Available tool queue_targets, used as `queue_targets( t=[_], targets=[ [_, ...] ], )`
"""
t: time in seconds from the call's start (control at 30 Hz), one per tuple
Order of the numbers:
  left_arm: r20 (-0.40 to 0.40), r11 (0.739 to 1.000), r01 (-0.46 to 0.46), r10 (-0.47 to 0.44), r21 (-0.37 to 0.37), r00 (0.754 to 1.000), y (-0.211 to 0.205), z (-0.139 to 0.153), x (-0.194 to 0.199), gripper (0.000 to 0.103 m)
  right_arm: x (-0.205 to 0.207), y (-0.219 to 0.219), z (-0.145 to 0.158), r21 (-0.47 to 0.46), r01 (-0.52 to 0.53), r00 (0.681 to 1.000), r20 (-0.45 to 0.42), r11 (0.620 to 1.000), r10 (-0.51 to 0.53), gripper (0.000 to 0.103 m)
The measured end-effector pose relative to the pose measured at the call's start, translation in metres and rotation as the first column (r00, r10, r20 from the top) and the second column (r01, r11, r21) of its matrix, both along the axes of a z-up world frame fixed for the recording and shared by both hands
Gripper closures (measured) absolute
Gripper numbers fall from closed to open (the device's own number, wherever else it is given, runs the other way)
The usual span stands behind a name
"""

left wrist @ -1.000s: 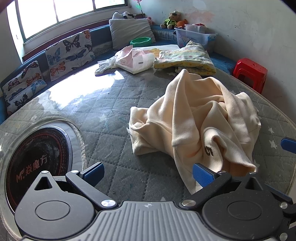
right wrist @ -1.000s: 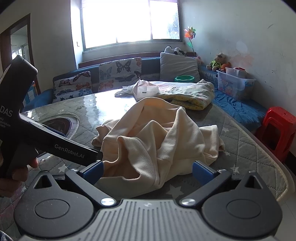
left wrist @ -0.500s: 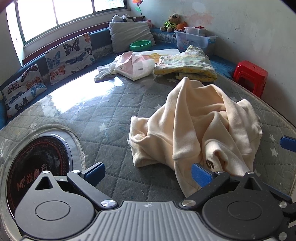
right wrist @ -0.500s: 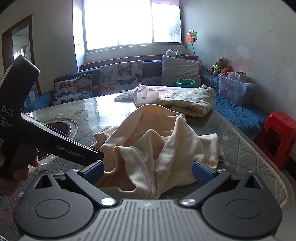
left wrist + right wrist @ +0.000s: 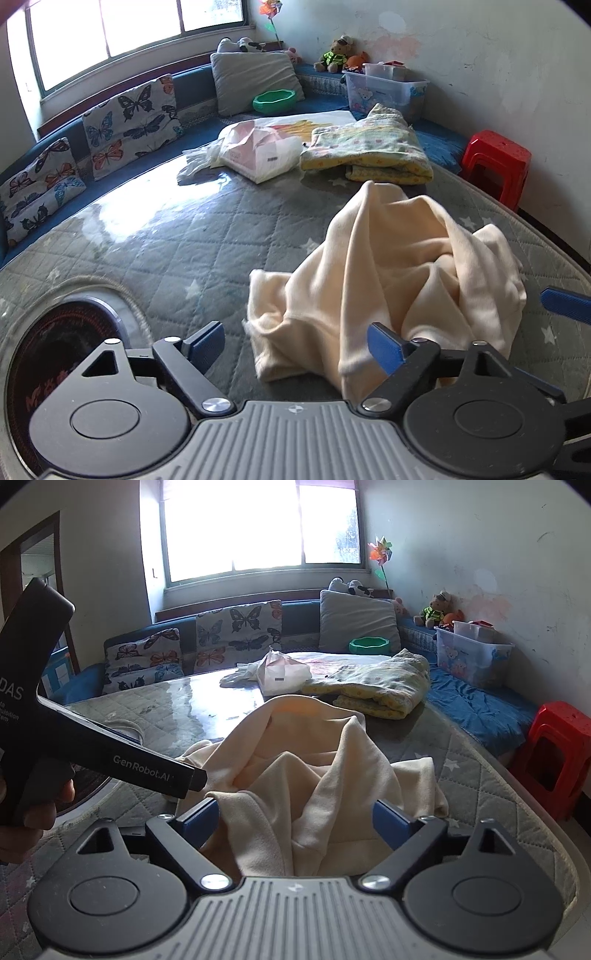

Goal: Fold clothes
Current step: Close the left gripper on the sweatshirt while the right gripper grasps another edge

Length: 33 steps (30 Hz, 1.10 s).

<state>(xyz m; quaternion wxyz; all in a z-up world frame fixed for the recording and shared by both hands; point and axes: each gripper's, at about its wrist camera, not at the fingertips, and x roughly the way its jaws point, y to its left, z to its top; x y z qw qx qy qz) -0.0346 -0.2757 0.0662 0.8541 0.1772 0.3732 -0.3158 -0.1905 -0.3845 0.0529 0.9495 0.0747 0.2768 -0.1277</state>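
A cream sweatshirt (image 5: 399, 273) lies crumpled in a heap on the grey quilted mat (image 5: 192, 236); it also shows in the right wrist view (image 5: 303, 768). My left gripper (image 5: 295, 341) is open, low at the heap's near left edge, with its right finger against the cloth. My right gripper (image 5: 295, 818) is open, with the near folds of the sweatshirt between its fingers. The left gripper's black body (image 5: 74, 746) shows at the left of the right wrist view. A blue fingertip (image 5: 565, 299) of the right gripper shows at the right edge of the left wrist view.
A folded yellow blanket (image 5: 369, 151) and a white plastic bag (image 5: 258, 151) lie at the mat's far side. A round black inset (image 5: 55, 354) sits at the near left. A red stool (image 5: 495, 162) stands off the right edge. Cushions and a clear storage bin (image 5: 384, 88) line the bench.
Both grippers have moved closer and lower to the sweatshirt. The cloth's near folds now lie between the right gripper's fingers. The heap has not changed shape.
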Motion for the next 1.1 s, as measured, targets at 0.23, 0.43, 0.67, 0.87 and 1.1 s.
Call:
queue_targets(
  t=[0.23,0.43,0.67,0.87,1.1],
  targets=[
    [-0.002,0.999,0.042,-0.042,-0.017,0.999,-0.018,-0.001,0.008,0.025,0.013,-0.019,-0.004,0.024,0.031,0.999,-0.009,0.999,-0.031,0.023],
    [-0.018,0.998,0.065,-0.065,-0.016,0.998,-0.025,-0.005,0.013,0.045,0.026,-0.034,-0.005,0.042,0.042,0.999,-0.018,0.998,-0.041,0.036],
    [-0.032,0.996,0.077,-0.078,-0.037,0.996,-0.028,-0.002,0.016,0.057,0.038,-0.041,-0.008,0.049,0.028,0.999,-0.028,0.998,-0.027,0.052],
    [-0.034,0.994,0.095,-0.097,-0.049,0.995,-0.035,0.000,0.020,0.057,0.049,-0.049,-0.010,0.067,0.027,0.999,-0.043,0.997,-0.024,0.071],
    [-0.054,0.992,0.102,-0.106,-0.070,0.993,-0.029,-0.003,0.023,0.095,0.044,-0.051,-0.012,0.051,0.032,0.998,-0.047,0.998,-0.030,0.096]
  ],
)
